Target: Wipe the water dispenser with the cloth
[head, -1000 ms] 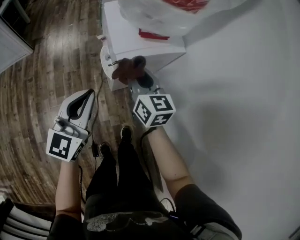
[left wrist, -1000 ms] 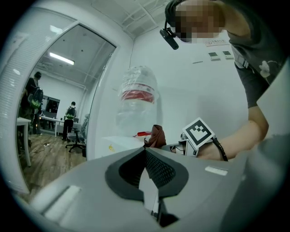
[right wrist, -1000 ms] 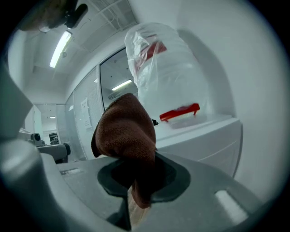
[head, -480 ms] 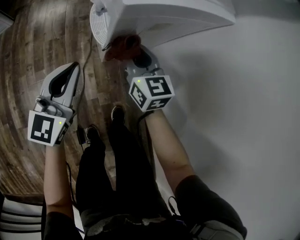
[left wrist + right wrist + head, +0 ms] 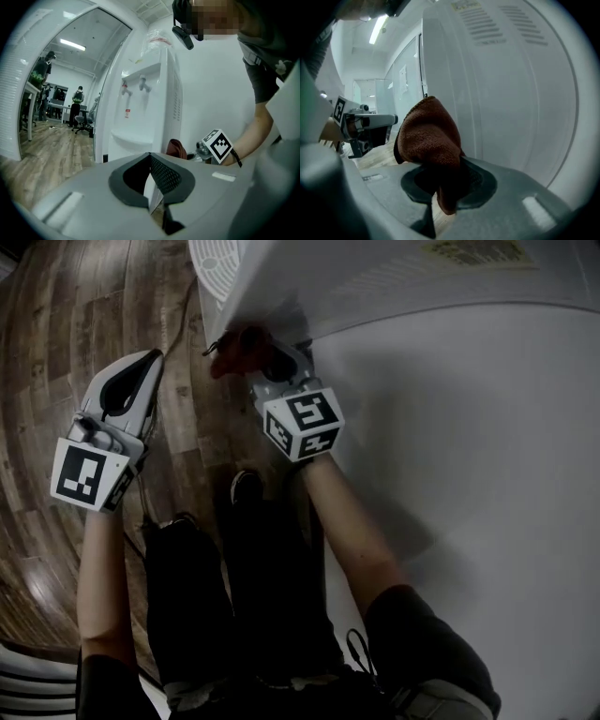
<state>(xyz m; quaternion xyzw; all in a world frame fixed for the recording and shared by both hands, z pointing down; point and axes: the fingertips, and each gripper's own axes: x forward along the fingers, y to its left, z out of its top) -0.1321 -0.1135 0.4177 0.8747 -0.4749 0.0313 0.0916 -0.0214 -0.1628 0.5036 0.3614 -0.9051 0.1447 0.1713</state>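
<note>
The floor under me is of dark wooden planks (image 5: 56, 334), a little shiny. A plain white wall (image 5: 487, 484) runs along its right side. In the left gripper view the same wood floor goes far back into a bigger room with white walls, lit by a long ceiling lamp (image 5: 72, 45). An office chair (image 5: 83, 124) stands deep in that room, and what looks like a table (image 5: 29, 112) is at the left edge. In the right gripper view a bright tube lamp (image 5: 378, 27) shines on the ceiling above pale panels (image 5: 404, 79). I cannot tell if they are glass.
</note>
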